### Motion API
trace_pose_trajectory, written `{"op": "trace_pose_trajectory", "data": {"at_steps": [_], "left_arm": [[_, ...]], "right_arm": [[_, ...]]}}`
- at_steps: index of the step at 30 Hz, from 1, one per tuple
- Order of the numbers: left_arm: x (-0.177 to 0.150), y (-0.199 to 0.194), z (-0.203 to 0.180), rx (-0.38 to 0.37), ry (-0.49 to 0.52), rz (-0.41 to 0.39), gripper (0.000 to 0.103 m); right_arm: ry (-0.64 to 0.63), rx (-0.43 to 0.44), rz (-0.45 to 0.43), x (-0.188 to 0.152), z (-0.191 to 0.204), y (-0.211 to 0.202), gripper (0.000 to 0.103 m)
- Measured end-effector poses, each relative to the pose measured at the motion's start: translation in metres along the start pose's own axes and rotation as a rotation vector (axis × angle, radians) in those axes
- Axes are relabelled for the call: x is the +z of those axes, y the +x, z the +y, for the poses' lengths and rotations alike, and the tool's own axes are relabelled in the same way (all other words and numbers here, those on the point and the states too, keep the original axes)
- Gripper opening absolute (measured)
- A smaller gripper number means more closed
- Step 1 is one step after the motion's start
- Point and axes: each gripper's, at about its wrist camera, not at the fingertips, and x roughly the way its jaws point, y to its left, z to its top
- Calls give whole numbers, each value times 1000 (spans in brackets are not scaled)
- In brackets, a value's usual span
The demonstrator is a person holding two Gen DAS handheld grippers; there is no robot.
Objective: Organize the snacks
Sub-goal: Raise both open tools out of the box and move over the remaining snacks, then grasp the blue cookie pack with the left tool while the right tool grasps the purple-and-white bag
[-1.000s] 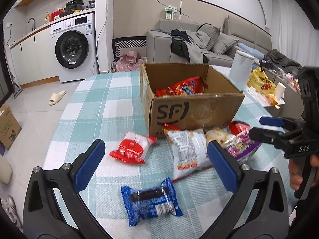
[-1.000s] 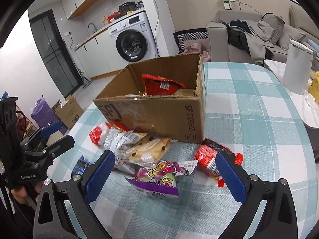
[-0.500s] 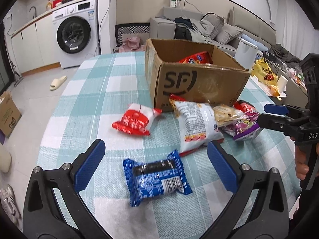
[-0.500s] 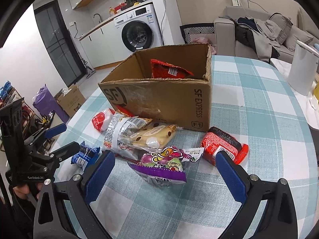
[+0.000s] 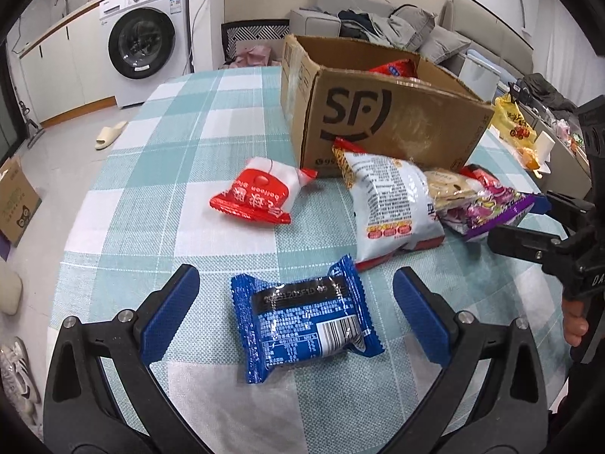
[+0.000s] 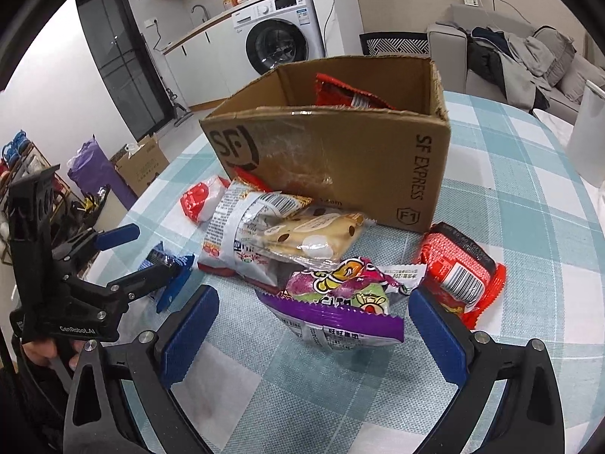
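Looking through my left claw (image 5: pixel 295 314), I see its two blue fingers spread wide with the blue snack pack (image 5: pixel 304 316) lying flat on the checked table (image 5: pixel 159 174) between them, not touching. My right claw (image 6: pixel 312 335) is wide too, with the purple snack bag (image 6: pixel 340 304) between its fingers. The brown box (image 5: pixel 382 121) sits at about one o'clock from the blue pack, with a red bag (image 6: pixel 346 92) inside.

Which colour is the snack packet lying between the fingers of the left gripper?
Blue packet, with a black band near its top; the left wrist view shows it best.
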Motion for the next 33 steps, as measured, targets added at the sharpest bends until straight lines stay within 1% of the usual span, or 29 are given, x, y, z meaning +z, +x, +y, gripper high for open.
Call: {"op": "trace_pose_trajectory", "data": {"at_steps": [5,12,16,22,29,33], "left_arm": [[-2,11,0,11,3,34,102],[-3,23,-1,12,23,68,102],[-4,28,-1,20,28,88,102],[-6,35,0,20,31,115,102],[-7,40,-2,22,48,135,102],[-8,40,-4,32,65,140,102]], "right_arm": [[-14,-12,13,-3,1,5,102],[-47,-64,20,-6,2,11,101],[-50,-88,26,-6,1,14,90],[-63,-87,6,-6,3,12,83],[-92,-96,-1,-8,9,10,82],[-94,-100,14,-9,10,15,82]]}}
